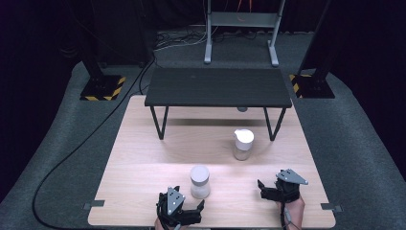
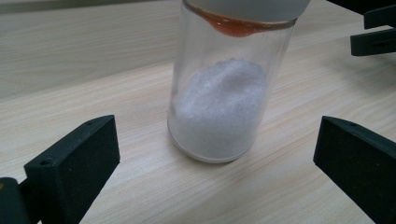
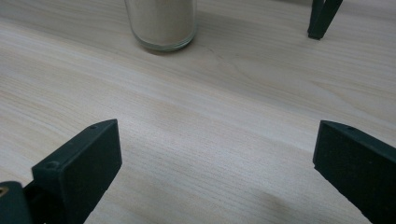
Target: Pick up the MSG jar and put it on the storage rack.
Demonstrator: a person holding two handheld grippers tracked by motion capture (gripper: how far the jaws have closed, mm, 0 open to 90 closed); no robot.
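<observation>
While the counter (image 1: 143, 158) and its black shelf (image 1: 218, 87) sit idle, the salt jar (image 1: 199, 181) stands near-centre just ahead of the left gripper (image 1: 189, 211), jaws wide apart and empty like the right gripper's (image 1: 268, 189), so centre on the glass, close low, keep upright.

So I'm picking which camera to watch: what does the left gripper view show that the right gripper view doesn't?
Left gripper view alone: a glass jar of white powder close ahead of the open left gripper, with an orange smear under its pale lid, plus parts of the other gripper at top right.
Right gripper view alone: a jar of beige powder farther off and a black shelf leg.
Both: wide-open black jaws over the light wooden table.
</observation>
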